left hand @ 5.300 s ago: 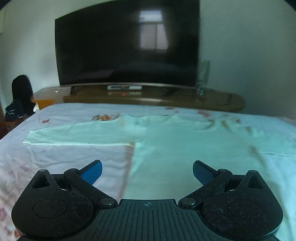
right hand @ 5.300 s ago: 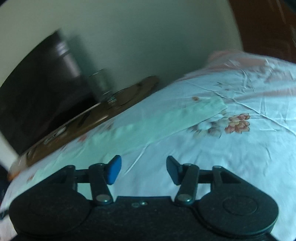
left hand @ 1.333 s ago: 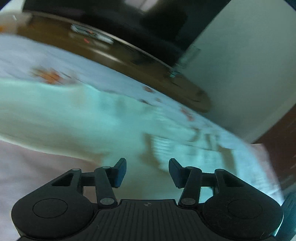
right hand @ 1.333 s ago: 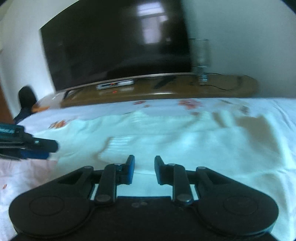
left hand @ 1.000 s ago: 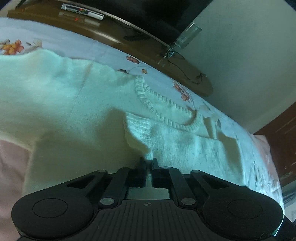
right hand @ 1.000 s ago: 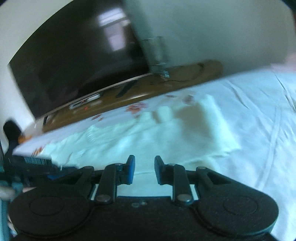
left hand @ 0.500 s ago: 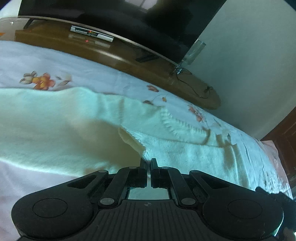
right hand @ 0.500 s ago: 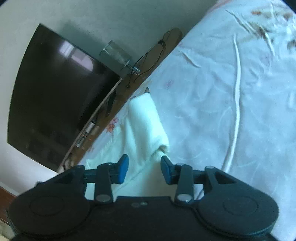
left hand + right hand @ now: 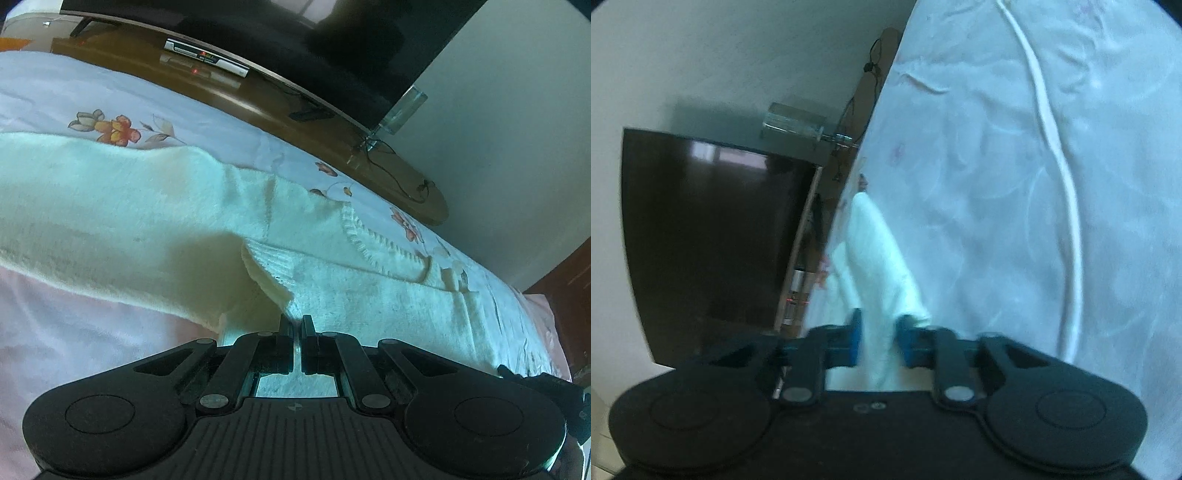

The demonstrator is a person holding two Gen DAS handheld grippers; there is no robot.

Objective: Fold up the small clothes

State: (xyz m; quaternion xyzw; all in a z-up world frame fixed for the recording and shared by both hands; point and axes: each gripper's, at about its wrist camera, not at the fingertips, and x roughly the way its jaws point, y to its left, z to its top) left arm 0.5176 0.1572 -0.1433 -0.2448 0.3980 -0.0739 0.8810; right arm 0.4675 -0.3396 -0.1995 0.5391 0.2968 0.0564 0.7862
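A pale mint knitted sweater [image 9: 122, 218] lies spread on the floral bed sheet [image 9: 55, 99]. Its ribbed cuff [image 9: 267, 271] is folded over the chest, below the ribbed collar [image 9: 388, 254]. My left gripper [image 9: 296, 325] is shut on the sweater fabric just under that cuff. In the right wrist view, the folded side of the sweater [image 9: 875, 258] runs between the blue pads of my right gripper [image 9: 878, 341], which is closed around it with a gap the width of the cloth.
A wooden TV stand [image 9: 258, 107] with a set-top box [image 9: 207, 62] and a large dark TV [image 9: 709, 236] runs along the far edge of the bed. A white cord [image 9: 1067, 192] lies across the sheet to the right. A glass bracket [image 9: 402, 110] stands by the TV.
My left gripper shut on the sweater and has held it since, drawing it slightly. My right gripper swung right, turned, and closed on the sweater's folded side edge.
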